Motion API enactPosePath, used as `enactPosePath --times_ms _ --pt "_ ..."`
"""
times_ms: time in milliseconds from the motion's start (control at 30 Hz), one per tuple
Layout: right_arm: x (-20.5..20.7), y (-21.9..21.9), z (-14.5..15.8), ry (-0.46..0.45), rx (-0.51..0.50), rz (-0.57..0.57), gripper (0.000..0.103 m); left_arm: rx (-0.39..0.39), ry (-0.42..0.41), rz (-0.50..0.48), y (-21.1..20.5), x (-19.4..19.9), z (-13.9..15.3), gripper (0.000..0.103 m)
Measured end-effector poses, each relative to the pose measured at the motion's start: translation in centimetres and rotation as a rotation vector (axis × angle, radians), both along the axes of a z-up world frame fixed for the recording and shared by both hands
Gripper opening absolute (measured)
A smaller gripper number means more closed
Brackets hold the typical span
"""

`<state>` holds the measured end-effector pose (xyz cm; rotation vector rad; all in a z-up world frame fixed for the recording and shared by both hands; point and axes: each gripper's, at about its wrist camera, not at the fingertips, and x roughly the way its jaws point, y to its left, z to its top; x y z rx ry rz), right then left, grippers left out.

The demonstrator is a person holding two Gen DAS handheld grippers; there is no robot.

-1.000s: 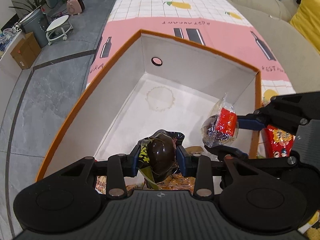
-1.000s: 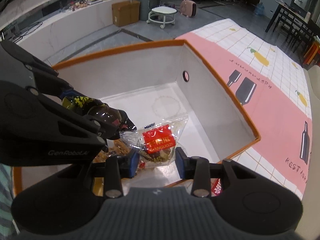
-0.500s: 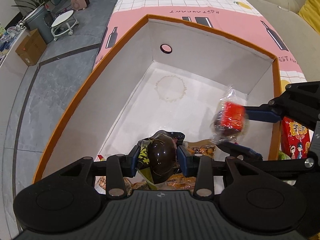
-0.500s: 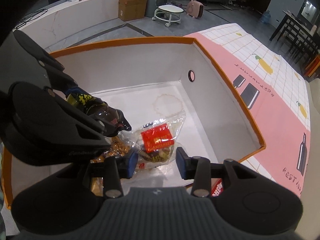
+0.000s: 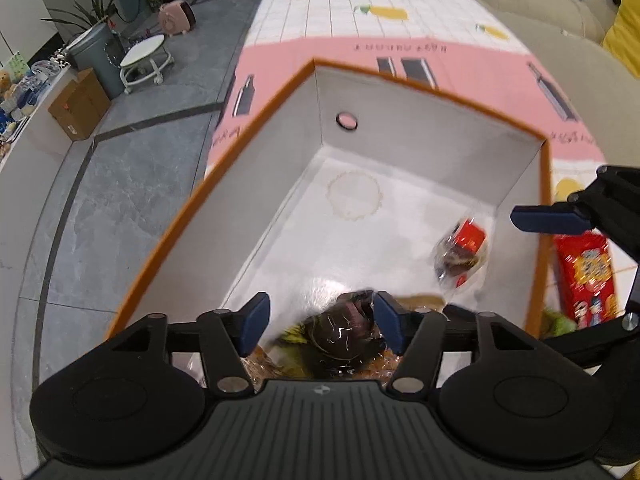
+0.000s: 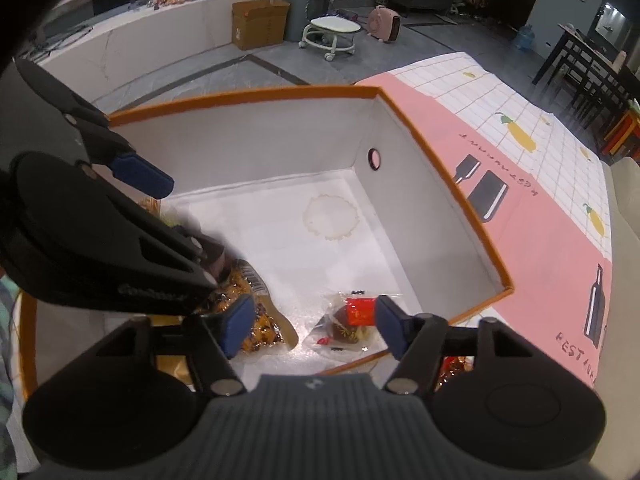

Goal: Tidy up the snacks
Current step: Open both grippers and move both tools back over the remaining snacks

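Note:
A white box with an orange rim point(image 5: 420, 92) point(image 6: 248, 96) sits on the pink tablecloth. My left gripper point(image 5: 320, 322) is open above the box's near end; a dark brown wrapped snack point(image 5: 340, 336) lies blurred just below its spread jaws. My right gripper point(image 6: 312, 326) is open; a clear bag with a red label point(image 6: 352, 320) point(image 5: 462, 248) lies on the box floor below it. An orange snack packet point(image 6: 256, 320) lies on the floor beside it.
A red snack packet point(image 5: 586, 276) lies on the tablecloth outside the box's right wall, with something green point(image 5: 560, 320) next to it. A beige sofa point(image 5: 560, 20) runs along the table's far side. Grey tiled floor point(image 5: 120, 184) lies left of the table.
Both grippers have opened. The dark snack has dropped from the left jaws, and the red-label bag has fallen from the right jaws onto the box floor.

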<state>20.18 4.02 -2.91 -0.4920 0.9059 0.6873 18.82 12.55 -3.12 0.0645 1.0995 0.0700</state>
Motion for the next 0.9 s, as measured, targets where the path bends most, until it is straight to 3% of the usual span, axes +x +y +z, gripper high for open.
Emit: enactPosePath --times_ms 200,533,667,733,767,900 --pt "-1.2 -2.0 2.6 -0.052 0.064 -0.039 0.078 -0.019 -0.121 0.016 -0.8 -1.6 3.3 0.075" --pt "-4.3 -7.6 5.7 -0.11 0.171 -0.175 0.079 -0.054 -0.318 -0.044 -5.4 -5.9 7.8 0.075" --pt "-6.0 -10.2 6.0 -0.138 0.166 -0.232 0.079 -0.054 -0.352 -0.093 -7.7 -7.3 8.5 0.075" --pt "-7.1 -11.6 6.1 -0.181 0.149 -0.272 0.092 -0.06 -0.362 -0.112 -8.7 -8.1 8.6 0.075" --pt "-7.7 -12.2 6.2 -0.21 0.141 -0.288 0.094 -0.066 -0.365 -0.12 -9.2 -8.4 8.6 0.075" --pt "-9.4 -15.2 6.0 -0.213 0.15 -0.332 0.094 -0.103 -0.363 -0.158 -10.9 -9.6 8.4 0.075"
